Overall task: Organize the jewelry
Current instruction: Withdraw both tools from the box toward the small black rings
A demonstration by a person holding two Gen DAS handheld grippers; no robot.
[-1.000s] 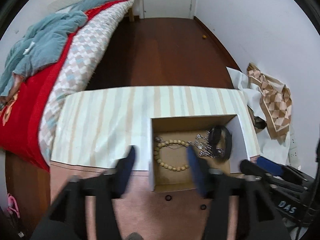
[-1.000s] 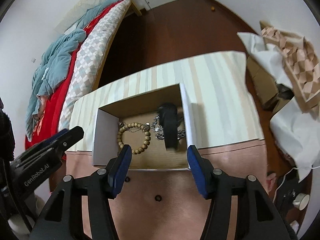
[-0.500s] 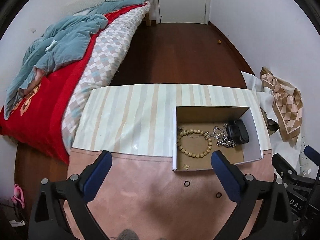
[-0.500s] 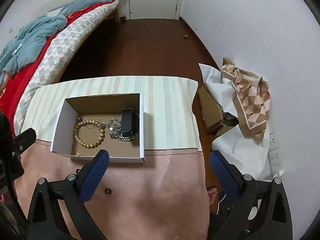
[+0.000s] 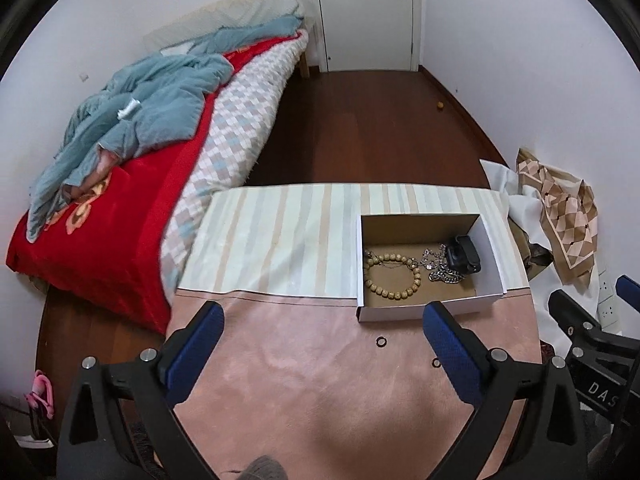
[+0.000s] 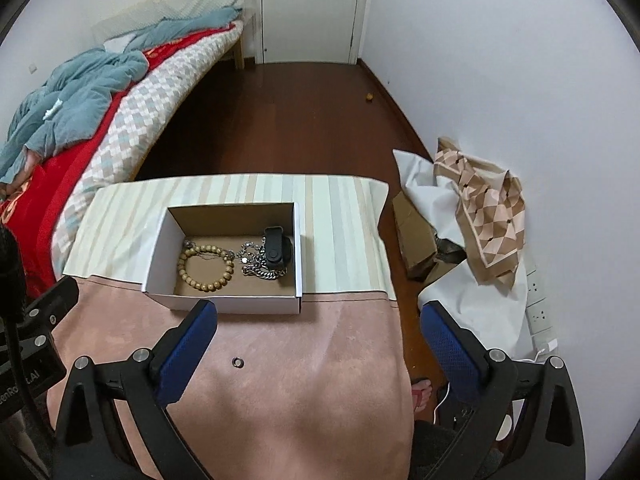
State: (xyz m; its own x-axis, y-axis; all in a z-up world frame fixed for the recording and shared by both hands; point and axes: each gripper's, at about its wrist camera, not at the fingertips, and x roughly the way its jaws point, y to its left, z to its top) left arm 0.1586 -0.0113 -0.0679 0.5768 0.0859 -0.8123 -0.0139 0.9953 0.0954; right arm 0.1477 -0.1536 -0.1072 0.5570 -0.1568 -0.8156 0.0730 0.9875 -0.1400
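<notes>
A bead bracelet (image 6: 205,267), a silver chain (image 6: 256,263) and a black watch (image 6: 277,251) lie inside an open cardboard box (image 6: 160,294) on the tabletop (image 6: 320,360). The chain lies between the bracelet and the watch, touching the watch. Small dark rings (image 5: 381,341) lie on the pink cloth just in front of the box. Both the left gripper (image 5: 320,322) and the right gripper (image 6: 318,318) hang above the cloth, fingers spread wide, holding nothing. A bed (image 5: 120,208) stands to the left.

White letters "DAS" stand on the black body of the right gripper (image 5: 624,292) at the lower right edge of the left wrist view, cut off by the picture's rim. In the right wrist view the left gripper (image 6: 60,292) at the lower left edge bears partly hidden white lettering, of which "enRo" and "AI" can be read.
</notes>
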